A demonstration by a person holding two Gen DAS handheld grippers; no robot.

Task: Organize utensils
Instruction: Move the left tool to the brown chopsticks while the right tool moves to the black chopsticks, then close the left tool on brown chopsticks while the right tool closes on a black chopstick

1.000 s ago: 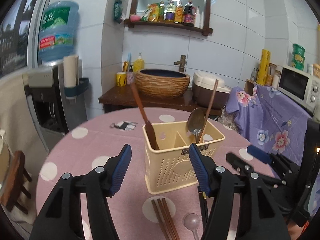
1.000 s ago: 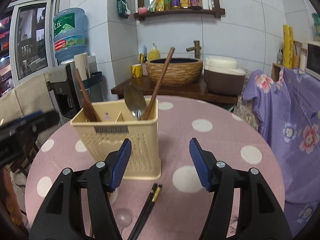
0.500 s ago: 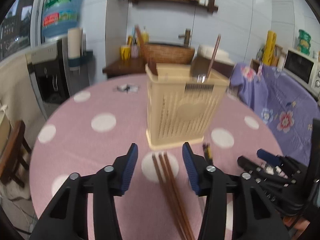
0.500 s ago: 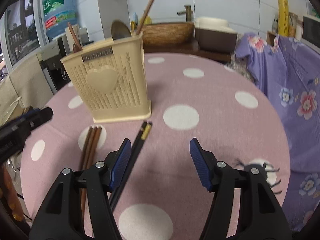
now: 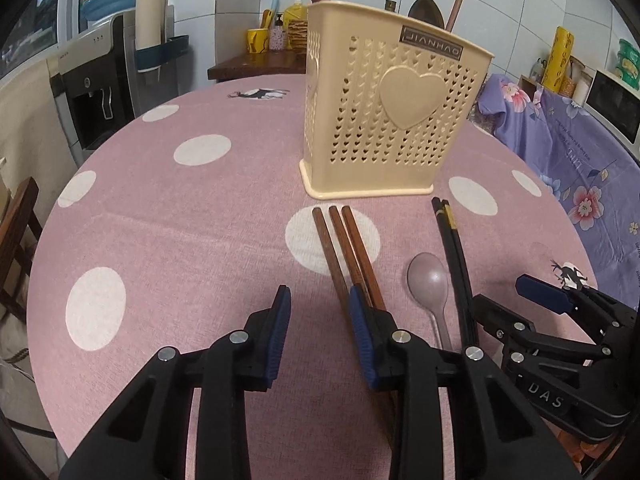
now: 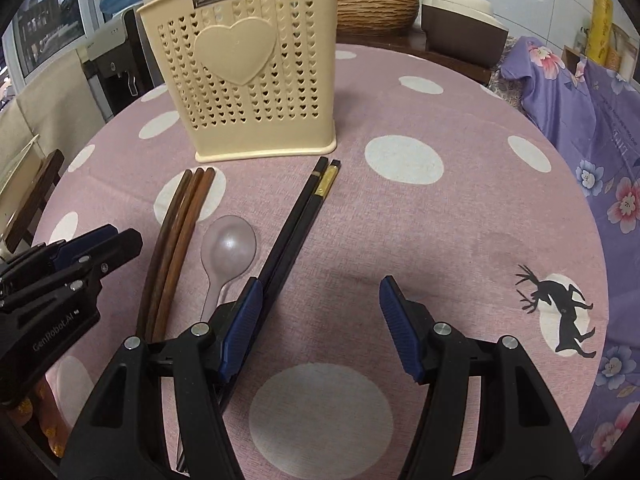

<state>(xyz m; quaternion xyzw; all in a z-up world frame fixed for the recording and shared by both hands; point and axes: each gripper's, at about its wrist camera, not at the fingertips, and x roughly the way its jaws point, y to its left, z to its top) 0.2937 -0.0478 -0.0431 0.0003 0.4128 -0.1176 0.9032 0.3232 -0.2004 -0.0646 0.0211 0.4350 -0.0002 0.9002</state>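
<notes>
On pink polka-dot tablecloth [image 5: 192, 240], before cream perforated plastic utensil caddy [image 5: 392, 116]: three brown wooden chopsticks [image 5: 340, 240], lower ends hidden beneath left gripper [image 5: 318, 312], narrowing, gripping nothing; right gripper [image 6: 320, 300] agape, empty.

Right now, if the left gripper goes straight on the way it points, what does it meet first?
Probably the bare pink tablecloth: the left gripper points down at it, jaws just been closing on nothing, brown chopsticks beside its right finger.

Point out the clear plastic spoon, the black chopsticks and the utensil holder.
Clear plastic spoon [image 6: 230, 246], right wrist view, on its bowl.
Black chopsticks [image 6: 298, 210], right wrist view, mid-shaft.
Utensil holder [image 5: 412, 96], left wrist view, on the heart.
</notes>
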